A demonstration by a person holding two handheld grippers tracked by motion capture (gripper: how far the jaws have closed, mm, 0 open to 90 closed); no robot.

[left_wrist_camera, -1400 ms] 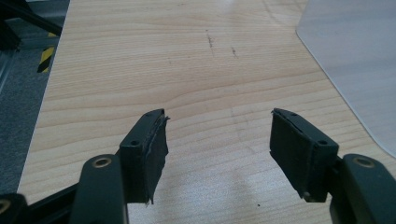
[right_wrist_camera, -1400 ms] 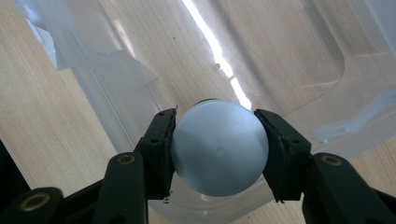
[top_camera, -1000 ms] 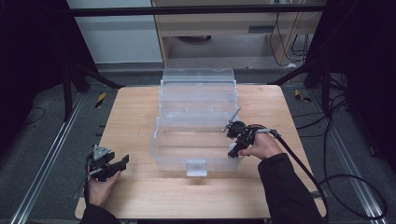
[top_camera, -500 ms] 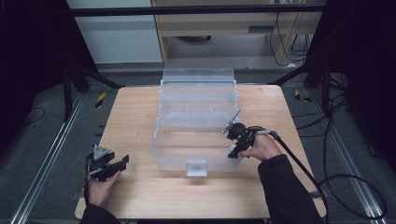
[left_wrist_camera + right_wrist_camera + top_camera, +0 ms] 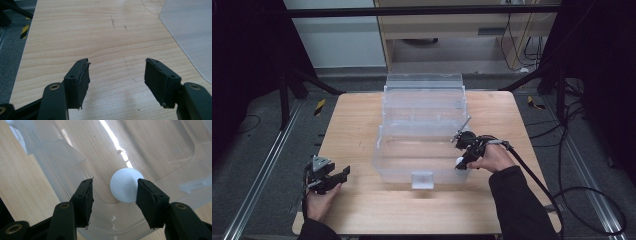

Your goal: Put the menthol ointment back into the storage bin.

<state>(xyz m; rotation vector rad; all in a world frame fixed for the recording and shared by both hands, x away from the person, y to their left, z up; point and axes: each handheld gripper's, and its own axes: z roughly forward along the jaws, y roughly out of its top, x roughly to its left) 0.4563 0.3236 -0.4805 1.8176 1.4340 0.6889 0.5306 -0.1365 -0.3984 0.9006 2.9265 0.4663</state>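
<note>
So the right gripper [image 5: 113, 192] is over the near right corner of the clear plastic box [image 5: 422, 125], and its jaws have just been opening, with the white ball [image 5: 125, 185] between them. There's a gap on the left side and the right pad looks about touching, so I'd call it let go, probably dropping the ball into the box. The left gripper [image 5: 117, 77] rests wide open and empty on the wooden table [image 5: 75, 32], likely just waiting. Around the table: grey floor, dark frame, cables.
</note>
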